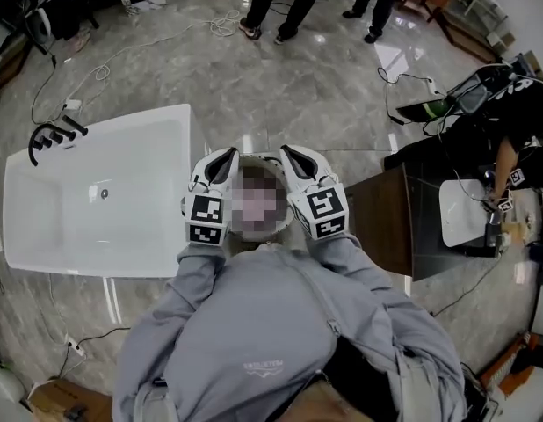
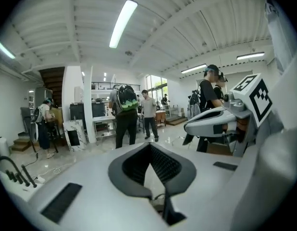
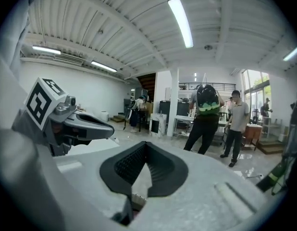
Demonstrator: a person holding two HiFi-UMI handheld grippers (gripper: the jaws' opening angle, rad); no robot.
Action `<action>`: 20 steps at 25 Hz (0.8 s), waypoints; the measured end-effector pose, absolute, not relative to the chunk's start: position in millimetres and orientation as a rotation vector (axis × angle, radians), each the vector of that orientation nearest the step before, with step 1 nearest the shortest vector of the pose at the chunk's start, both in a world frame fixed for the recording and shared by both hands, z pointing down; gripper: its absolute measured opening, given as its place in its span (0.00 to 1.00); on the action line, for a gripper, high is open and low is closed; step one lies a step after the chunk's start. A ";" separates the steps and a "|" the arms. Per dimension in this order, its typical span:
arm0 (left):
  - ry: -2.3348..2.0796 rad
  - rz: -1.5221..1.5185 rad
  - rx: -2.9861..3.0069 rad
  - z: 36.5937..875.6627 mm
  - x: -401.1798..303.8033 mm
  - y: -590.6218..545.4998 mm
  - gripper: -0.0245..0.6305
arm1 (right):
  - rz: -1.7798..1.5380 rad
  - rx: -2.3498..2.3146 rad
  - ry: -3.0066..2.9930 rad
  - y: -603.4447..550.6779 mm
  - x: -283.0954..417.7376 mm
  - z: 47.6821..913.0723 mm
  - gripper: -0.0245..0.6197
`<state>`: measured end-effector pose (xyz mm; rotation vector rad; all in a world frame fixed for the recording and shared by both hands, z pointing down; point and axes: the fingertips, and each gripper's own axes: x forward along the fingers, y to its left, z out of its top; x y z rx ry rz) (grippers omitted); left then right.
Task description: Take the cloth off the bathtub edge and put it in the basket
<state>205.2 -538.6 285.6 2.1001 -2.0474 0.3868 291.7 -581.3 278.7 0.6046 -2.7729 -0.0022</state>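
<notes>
Plainly, left tool and right tool are closed, empty; sweatshirt print illegible.

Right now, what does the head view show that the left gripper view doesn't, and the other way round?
Head view only: the white bathtub seen from above, the left gripper from outside, a small white basin at the right. Left gripper view only: its own fingers closed together with nothing between them, the ceiling light, a person wearing a green backpack. Both: the right gripper, the black faucet, standing people.
</notes>
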 end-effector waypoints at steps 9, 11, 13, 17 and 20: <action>-2.285 0.135 2.098 218.6 216.6 -517.9 0.04 | -0.023 0.761 -2.899 -567.0 298.0 223.9 0.05; -2.300 0.120 2.105 213.3 221.0 -514.7 0.04 | -0.050 0.757 -2.909 -561.7 297.7 221.0 0.05; -2.300 0.108 2.107 210.0 224.3 -513.3 0.04 | -0.049 0.753 -2.918 -559.0 297.9 219.8 0.05; -2.299 0.112 2.109 210.5 226.1 -512.2 0.04 | -0.053 0.752 -2.928 -556.0 299.7 218.3 0.05; -2.308 0.121 2.110 210.7 228.9 -512.2 0.04 | -0.057 0.767 -2.932 -557.0 304.8 217.6 0.05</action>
